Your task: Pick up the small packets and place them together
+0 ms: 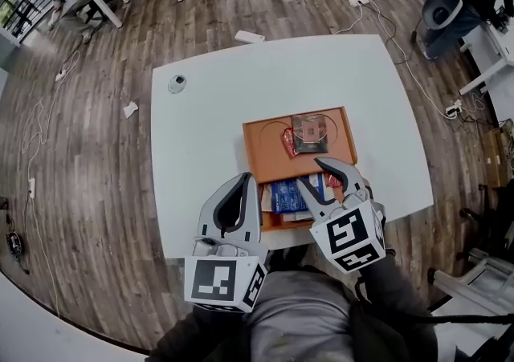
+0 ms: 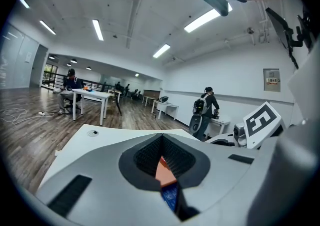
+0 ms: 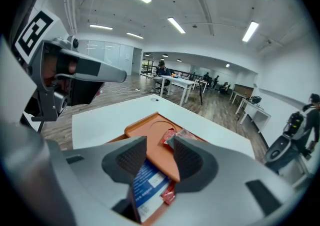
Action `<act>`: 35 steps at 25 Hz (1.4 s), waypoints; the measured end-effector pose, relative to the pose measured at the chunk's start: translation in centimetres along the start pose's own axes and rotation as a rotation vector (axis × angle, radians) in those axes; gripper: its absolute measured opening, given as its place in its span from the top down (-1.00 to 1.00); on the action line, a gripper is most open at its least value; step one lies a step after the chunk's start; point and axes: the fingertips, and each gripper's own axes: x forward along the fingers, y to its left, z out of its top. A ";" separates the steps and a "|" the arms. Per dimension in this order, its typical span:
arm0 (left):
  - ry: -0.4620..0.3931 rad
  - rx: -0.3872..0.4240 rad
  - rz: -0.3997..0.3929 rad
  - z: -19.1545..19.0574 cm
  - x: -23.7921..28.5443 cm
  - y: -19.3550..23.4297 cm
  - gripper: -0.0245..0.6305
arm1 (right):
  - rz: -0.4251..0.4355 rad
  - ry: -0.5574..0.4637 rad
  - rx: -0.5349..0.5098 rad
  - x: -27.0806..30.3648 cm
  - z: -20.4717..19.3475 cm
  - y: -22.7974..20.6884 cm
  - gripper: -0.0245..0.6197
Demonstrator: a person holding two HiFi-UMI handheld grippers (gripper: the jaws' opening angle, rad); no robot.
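- Our left gripper [image 1: 243, 181] sits just beside the left rim of the orange tray [image 1: 269, 166]. Its jaws are closed with nothing in them. If we swing it in like this, we think the blunt tip will shove packets aside rather than take one.
- The blue packets [image 1: 285, 193] lie overlapping at the tray's near end, between the 2 grippers. A pinch there could catch 2 at once, or only a corner that slips free on the lift.
- The red packet [image 1: 287, 141] and the clear packet [image 1: 310, 134] lie touching in the far half, apart from the blue ones. A carry dropped short would leave 2 groups.
- Our right gripper [image 1: 310, 171] tilts down over the blue packets, jaws apart and pressing on nothing. Closed too high, it grips air. Closed too low, a jaw could scrape the tray and slide it across the white table [image 1: 209, 111].
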 end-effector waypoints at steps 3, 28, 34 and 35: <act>0.006 0.001 -0.020 -0.8 -0.9 -1.8 0.93 | 0.007 0.021 0.008 -1.5 -1.8 0.7 0.40; 0.116 -0.059 0.037 -5.1 1.1 2.3 0.93 | 0.308 0.336 -0.110 5.1 -9.6 7.2 0.03; 0.134 -0.065 0.024 -5.6 1.5 2.5 0.93 | 0.314 0.327 -0.110 5.1 -9.3 7.6 0.25; 0.136 -0.065 0.023 -5.6 1.5 2.5 0.93 | 0.310 0.321 -0.108 5.1 -9.2 7.5 0.36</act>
